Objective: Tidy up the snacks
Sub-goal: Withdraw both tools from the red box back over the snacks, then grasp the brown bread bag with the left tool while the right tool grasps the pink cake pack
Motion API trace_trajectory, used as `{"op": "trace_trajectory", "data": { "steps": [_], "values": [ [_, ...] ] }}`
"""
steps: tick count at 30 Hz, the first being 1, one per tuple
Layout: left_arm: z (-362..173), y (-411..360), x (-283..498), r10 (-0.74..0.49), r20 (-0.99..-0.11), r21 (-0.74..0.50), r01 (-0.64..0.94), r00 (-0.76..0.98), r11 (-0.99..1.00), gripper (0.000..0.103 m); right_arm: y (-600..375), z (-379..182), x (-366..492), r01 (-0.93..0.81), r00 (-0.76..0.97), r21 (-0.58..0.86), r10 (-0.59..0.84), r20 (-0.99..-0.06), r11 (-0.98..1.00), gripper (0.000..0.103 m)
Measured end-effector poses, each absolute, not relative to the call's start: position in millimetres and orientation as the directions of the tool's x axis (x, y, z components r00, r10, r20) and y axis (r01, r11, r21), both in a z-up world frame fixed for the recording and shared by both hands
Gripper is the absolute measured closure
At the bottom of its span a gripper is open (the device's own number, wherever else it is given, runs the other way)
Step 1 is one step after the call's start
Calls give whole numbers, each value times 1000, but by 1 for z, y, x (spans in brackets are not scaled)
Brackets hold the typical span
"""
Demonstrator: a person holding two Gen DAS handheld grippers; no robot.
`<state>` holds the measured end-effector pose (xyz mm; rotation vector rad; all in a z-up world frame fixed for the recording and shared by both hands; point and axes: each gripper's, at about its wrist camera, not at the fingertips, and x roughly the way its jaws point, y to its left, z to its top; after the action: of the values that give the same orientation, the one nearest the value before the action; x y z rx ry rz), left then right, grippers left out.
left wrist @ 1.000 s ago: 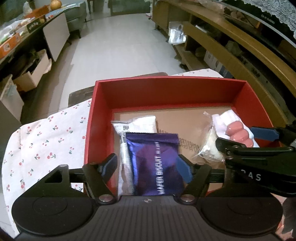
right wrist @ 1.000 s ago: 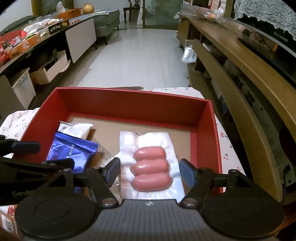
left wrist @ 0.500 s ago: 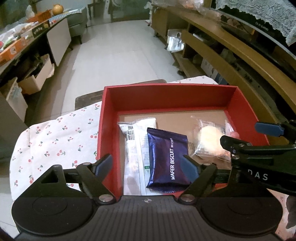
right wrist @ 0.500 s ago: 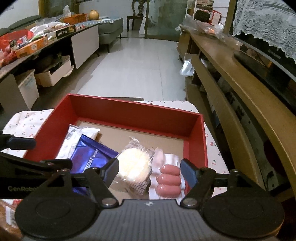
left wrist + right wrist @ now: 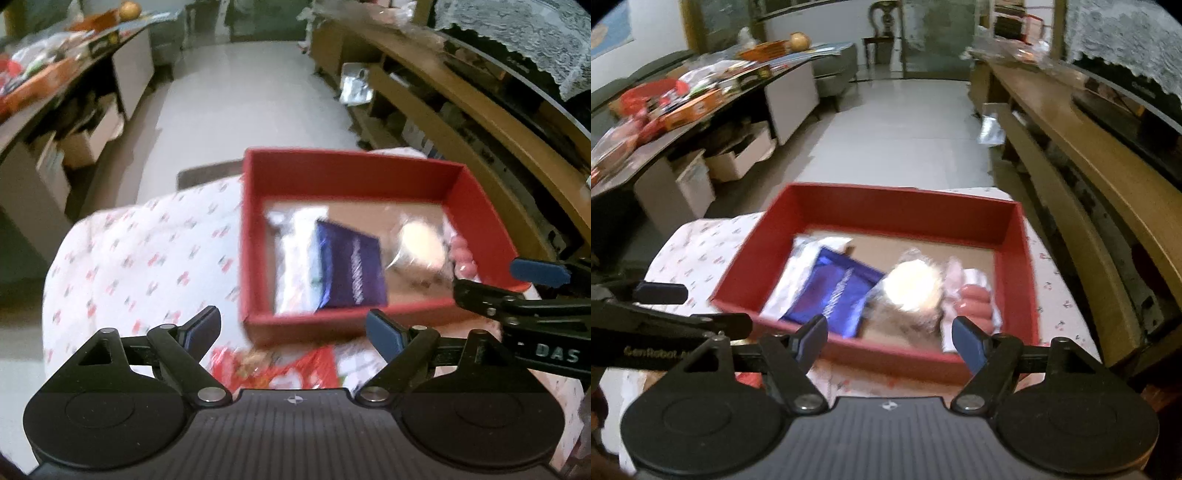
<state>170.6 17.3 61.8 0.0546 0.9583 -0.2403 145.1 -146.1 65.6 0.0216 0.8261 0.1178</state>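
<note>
A red box (image 5: 351, 173) (image 5: 905, 206) sits on a cherry-print cloth. Inside lie a white packet (image 5: 295, 258) (image 5: 798, 273), a purple wafer biscuit pack (image 5: 351, 273) (image 5: 838, 295), a clear-wrapped round cake (image 5: 413, 236) (image 5: 912, 284) and a pack of pink sausages (image 5: 463, 254) (image 5: 973, 299). My left gripper (image 5: 291, 330) is open and empty, pulled back in front of the box. My right gripper (image 5: 890, 339) is open and empty above the box's near wall. A red snack packet (image 5: 280, 365) lies on the cloth just before the box.
The cherry-print cloth (image 5: 140, 251) (image 5: 701, 243) covers the small table. A wooden shelf unit (image 5: 480, 122) (image 5: 1089, 177) runs along the right. A cluttered counter (image 5: 683, 99) stands at the left, with white floor (image 5: 905, 122) beyond.
Both grippers have drawn back and up from the box, still open. The box now looks smaller and farther, and the red packet before it has come into view.
</note>
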Motion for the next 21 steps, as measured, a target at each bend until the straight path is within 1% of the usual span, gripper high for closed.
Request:
{"op": "trace_trajectory", "data": {
  "steps": [4, 8, 12, 15, 21],
  "values": [
    [55, 41, 162, -154, -835, -60, 191, 528, 980, 13, -129, 66, 132, -150, 662, 70, 153, -734, 986, 12],
    [42, 60, 154, -134, -863, -69, 150, 487, 986, 13, -112, 56, 123, -199, 625, 67, 179, -760, 978, 11],
    [29, 65, 144, -123, -886, -58, 155, 448, 986, 13, -102, 47, 120, -222, 597, 56, 181, -781, 973, 11],
    [26, 65, 138, -128, -890, -46, 193, 438, 980, 13, -100, 44, 117, -239, 581, 70, 201, -789, 968, 11],
    [12, 61, 147, -174, -899, -34, 331, 402, 943, 13, -96, 35, 113, -255, 548, 82, 214, -809, 964, 11]
  ]
}}
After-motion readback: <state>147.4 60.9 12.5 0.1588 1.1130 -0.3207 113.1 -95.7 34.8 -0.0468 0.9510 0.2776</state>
